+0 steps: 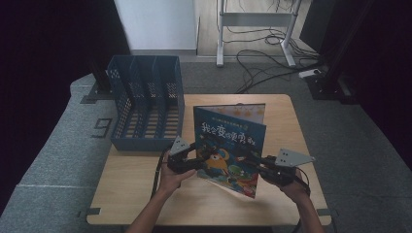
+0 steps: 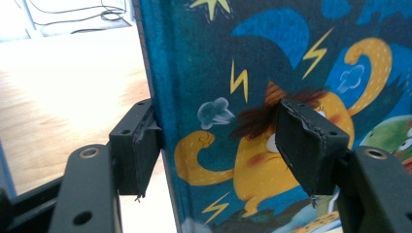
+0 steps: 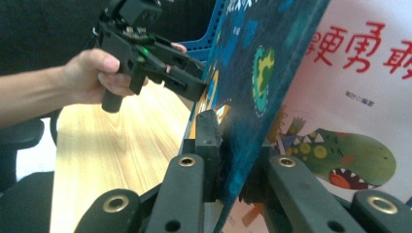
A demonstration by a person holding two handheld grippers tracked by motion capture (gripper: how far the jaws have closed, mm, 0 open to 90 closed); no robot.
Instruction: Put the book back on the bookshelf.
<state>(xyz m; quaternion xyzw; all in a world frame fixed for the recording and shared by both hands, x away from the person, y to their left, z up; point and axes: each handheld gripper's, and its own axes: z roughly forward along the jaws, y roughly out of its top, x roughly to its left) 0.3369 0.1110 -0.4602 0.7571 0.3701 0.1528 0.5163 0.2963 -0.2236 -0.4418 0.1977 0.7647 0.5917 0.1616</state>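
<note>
A blue picture book (image 1: 228, 145) with a yellow cartoon creature on its cover stands open and upright on the near half of the wooden table (image 1: 141, 189), held between both tools. The right gripper (image 3: 228, 160) is clamped tight on the front cover's lower edge. The left gripper (image 2: 218, 145) straddles the book's spine edge with one pad against it and the other off the cover, so its jaws stand apart, not pinching. A hand (image 3: 97, 73) holds that left tool. Just behind the book, on the table's far left, sits a blue slotted file rack (image 1: 145, 107). Grey carpet (image 1: 63, 141) surrounds the table; cables (image 1: 262, 68) trail past a white desk frame (image 1: 255, 24) beyond.
</note>
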